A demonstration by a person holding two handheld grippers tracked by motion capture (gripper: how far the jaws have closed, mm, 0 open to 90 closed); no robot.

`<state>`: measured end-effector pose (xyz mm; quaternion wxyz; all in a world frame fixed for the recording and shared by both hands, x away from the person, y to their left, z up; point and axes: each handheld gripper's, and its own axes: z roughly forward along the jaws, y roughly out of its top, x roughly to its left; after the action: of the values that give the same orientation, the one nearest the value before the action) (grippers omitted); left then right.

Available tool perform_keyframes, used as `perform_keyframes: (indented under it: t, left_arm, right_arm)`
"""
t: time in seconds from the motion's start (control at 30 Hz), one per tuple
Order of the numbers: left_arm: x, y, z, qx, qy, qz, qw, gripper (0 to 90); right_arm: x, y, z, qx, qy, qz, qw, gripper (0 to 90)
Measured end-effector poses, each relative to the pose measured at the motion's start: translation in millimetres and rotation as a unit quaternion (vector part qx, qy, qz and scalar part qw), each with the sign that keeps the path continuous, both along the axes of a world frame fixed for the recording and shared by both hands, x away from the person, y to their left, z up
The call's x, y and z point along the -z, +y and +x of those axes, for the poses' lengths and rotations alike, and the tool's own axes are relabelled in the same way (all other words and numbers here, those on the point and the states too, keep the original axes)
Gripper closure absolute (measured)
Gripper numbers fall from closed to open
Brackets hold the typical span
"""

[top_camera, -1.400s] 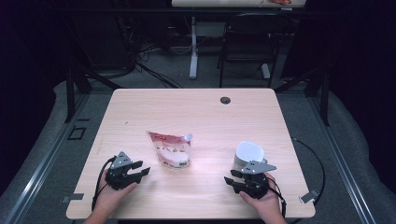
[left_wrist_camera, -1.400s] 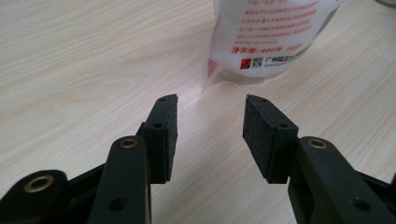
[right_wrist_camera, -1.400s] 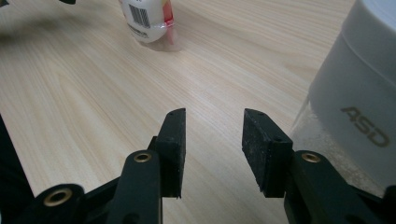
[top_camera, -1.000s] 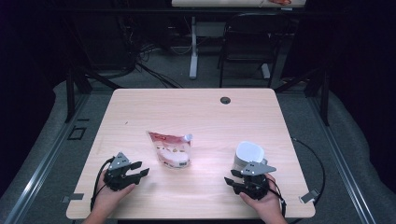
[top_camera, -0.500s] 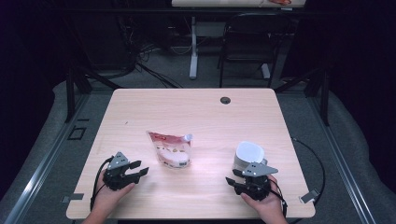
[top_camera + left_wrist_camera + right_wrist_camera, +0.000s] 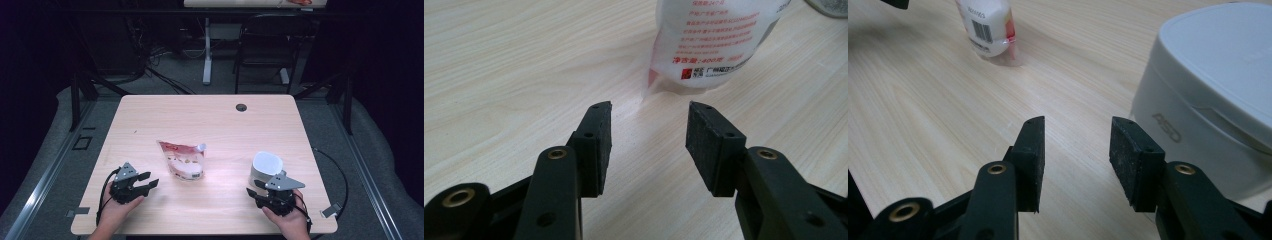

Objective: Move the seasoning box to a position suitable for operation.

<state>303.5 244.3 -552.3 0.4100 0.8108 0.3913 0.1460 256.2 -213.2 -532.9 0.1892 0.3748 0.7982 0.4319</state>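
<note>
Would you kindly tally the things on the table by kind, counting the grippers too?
Pouches: 1, the red-and-white pouch
Containers: 1, the white container
Grippers: 2, the left gripper and the right gripper, both with jaws open and holding nothing
Total: 4

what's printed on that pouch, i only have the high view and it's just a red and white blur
Observer: The pouch carries lines of red text on white in the left gripper view.
Operator: anything between the left claw's jaws
Observer: No, the left claw is open over bare table, with the pouch just beyond its tips.
Operator: and the white container by my right hand
Observer: The right gripper view shows raised letters on the side of the white container, and the right claw is open beside it, not touching.
</note>
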Motion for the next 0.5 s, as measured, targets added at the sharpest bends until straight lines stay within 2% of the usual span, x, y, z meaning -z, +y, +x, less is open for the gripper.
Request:
perform_keyframes:
  t: [0.17, 0.3, 0.33, 0.5]
  left_arm:
    - [-0.1, 0.9, 0.2, 0.003, 0.000, 0.001, 1.0000, 53.4]
    - [0.0, 0.8, 0.0, 0.002, -0.002, -0.001, 1.0000, 53.3]
    - [0.1, 0.6, -0.1, 0.002, -0.003, -0.001, 1.0000, 53.3]
    - [-0.1, 1.1, -0.1, 0.002, -0.002, -0.002, 1.0000, 53.1]
  right_arm:
    - [-5.9, -9.7, -5.8, 0.026, -0.009, -0.002, 0.9996, 59.7]
    - [-7.4, -17.4, -8.9, 0.047, -0.010, 0.014, 0.9988, 59.9]
    - [-8.4, -22.7, -12.2, 0.061, -0.014, 0.020, 0.9979, 60.4]
    - [-10.1, -31.0, -20.1, 0.085, -0.025, 0.026, 0.9957, 60.3]
